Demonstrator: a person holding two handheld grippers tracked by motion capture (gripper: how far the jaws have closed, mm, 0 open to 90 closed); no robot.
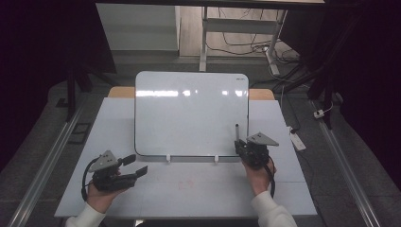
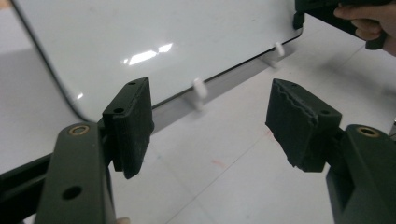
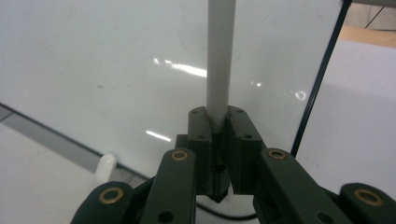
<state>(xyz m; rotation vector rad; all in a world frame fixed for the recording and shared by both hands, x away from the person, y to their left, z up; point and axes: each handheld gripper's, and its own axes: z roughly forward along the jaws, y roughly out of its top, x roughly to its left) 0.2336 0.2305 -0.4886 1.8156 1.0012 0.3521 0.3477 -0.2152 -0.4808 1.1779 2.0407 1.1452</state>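
A white whiteboard [image 1: 191,113] leans upright on a stand at the middle of the table. My right gripper [image 1: 242,143] is at the board's lower right corner, shut on a white marker [image 3: 218,60] that points up along the board's face. The marker [image 1: 237,131] shows as a thin stick with a dark tip. My left gripper [image 1: 135,165] hovers low at the board's lower left, open, with nothing between its pads [image 2: 135,126]. In the left gripper view the board's rounded corner [image 2: 84,114] lies just ahead, and the right gripper [image 2: 327,11] shows at the top right.
White pegs [image 1: 167,158] of the stand stick out under the board's bottom edge. A faint red smudge [image 1: 185,183] marks the white table [image 1: 213,194] in front of the board. A power strip [image 1: 298,139] and cables lie on the floor at the right.
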